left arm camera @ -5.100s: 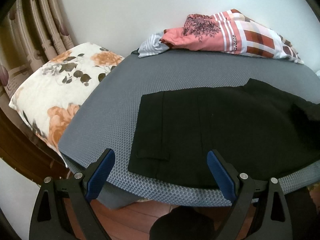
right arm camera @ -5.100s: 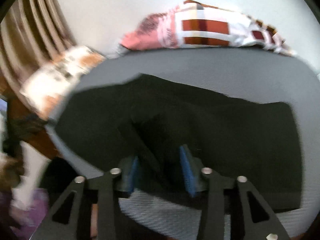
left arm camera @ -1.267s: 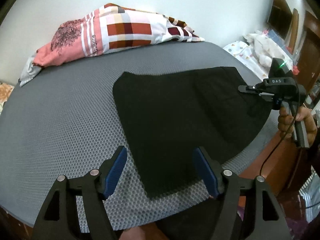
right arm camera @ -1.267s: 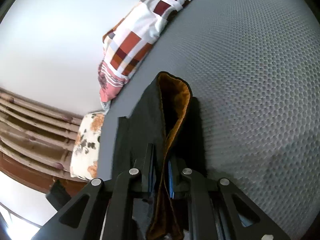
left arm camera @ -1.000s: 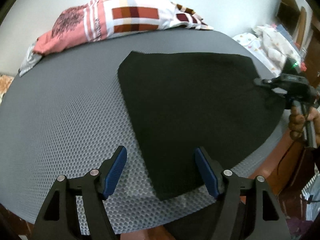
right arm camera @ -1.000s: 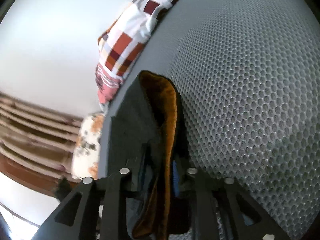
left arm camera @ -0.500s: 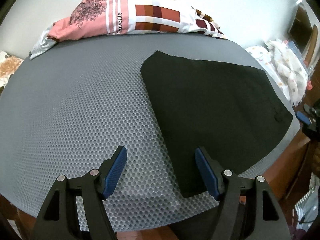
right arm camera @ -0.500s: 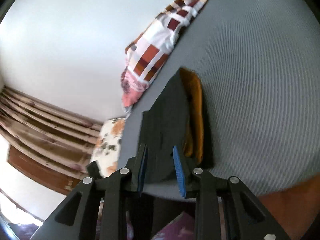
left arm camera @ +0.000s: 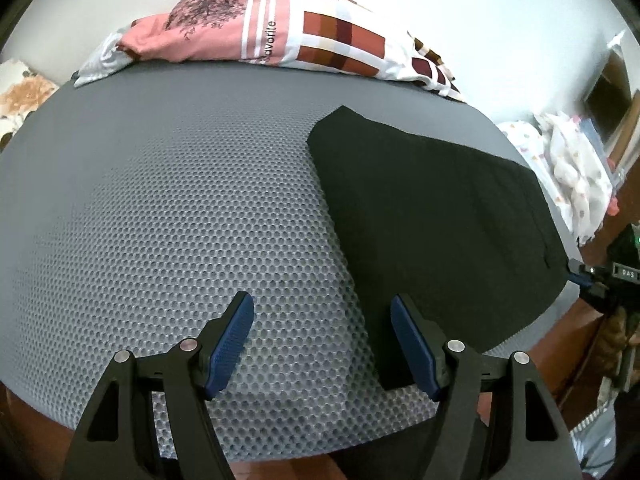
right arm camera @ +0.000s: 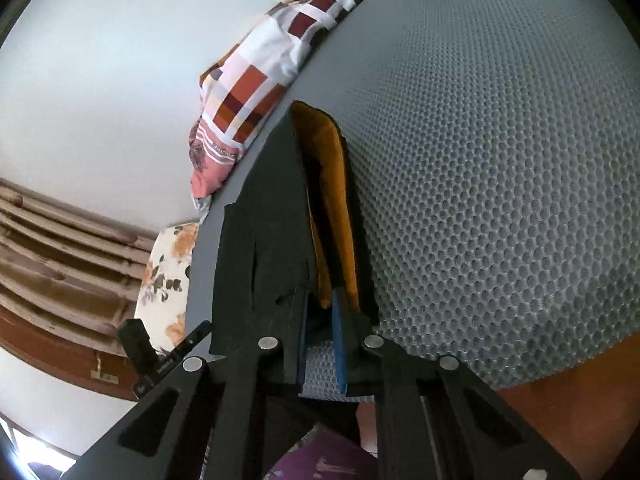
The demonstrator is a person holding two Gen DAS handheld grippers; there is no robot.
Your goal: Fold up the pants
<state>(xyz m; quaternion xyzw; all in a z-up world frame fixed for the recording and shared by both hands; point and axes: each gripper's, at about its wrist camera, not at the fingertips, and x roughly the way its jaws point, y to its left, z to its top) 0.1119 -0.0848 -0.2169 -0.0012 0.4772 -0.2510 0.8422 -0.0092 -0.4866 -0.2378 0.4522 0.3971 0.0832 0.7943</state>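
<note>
Our left gripper (left arm camera: pixel 322 338) hovers, jaws apart and empty, over the bed (left arm camera: pixel 160 208); our right gripper's (right arm camera: pixel 320 344) jaws are closing, just short of the black pants (left arm camera: pixel 432 216).

Left tool (left arm camera: pixel 322 340) spread, right tool (right arm camera: pixel 320 312) closing

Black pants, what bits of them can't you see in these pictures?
- Left wrist view: the near corner of the pants is hidden behind one finger of the left gripper.
- Left wrist view: the right gripper is mostly cut off by the picture's edge.
- Right wrist view: the right gripper's jaws are closing, but black cloth covers the tips, so I cannot tell whether they pinch the pants.
</note>
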